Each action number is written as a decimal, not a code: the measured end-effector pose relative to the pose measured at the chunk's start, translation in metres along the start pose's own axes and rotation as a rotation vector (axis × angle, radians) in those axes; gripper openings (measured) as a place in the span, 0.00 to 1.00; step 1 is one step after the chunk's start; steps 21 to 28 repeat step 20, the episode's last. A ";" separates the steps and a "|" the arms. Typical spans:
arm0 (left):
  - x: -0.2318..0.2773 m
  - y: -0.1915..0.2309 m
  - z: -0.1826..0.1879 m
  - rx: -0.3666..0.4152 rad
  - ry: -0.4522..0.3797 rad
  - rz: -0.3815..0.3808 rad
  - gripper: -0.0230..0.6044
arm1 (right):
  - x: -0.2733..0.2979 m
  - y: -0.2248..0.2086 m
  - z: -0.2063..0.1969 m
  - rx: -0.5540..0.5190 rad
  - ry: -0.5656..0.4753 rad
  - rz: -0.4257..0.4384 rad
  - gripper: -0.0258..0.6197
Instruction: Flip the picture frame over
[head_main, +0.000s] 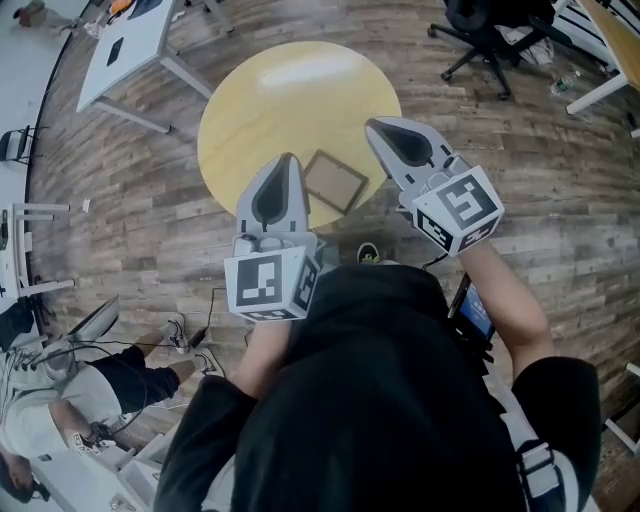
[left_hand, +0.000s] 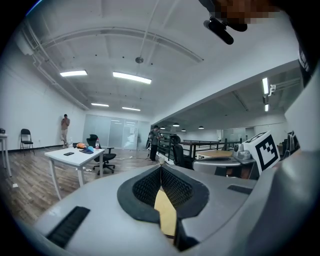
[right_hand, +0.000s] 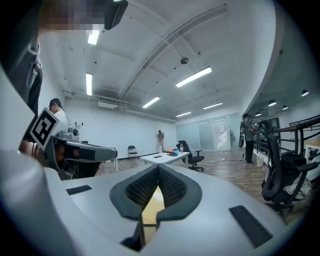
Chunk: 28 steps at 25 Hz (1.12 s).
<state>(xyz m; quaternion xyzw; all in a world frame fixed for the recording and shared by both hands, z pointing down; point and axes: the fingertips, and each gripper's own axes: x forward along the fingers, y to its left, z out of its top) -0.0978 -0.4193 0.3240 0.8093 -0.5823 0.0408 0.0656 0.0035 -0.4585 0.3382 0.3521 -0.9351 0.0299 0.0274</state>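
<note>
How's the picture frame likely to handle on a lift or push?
The picture frame looks thin and rigid, so probably light and stiff. Lying flat on the smooth round table, it would likely slide, not tip or roll.

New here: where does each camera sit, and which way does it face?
Head view: on the person's head, steeply down at table and frame; left gripper, right gripper and arms show.
Left gripper view: on the left gripper, level across the room; its shut jaws show.
Right gripper view: on the right gripper, likewise; shut jaws show.
Shared: both gripper views see the white desk.
</note>
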 end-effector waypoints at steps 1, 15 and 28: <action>0.001 -0.002 0.001 0.004 -0.003 -0.002 0.07 | -0.002 -0.002 0.001 -0.003 -0.004 -0.003 0.07; 0.006 -0.010 0.007 0.037 -0.007 -0.011 0.07 | -0.005 -0.003 0.009 -0.016 -0.024 0.011 0.07; 0.012 -0.016 0.010 0.029 0.000 -0.014 0.07 | -0.006 -0.007 0.010 -0.019 -0.018 0.019 0.07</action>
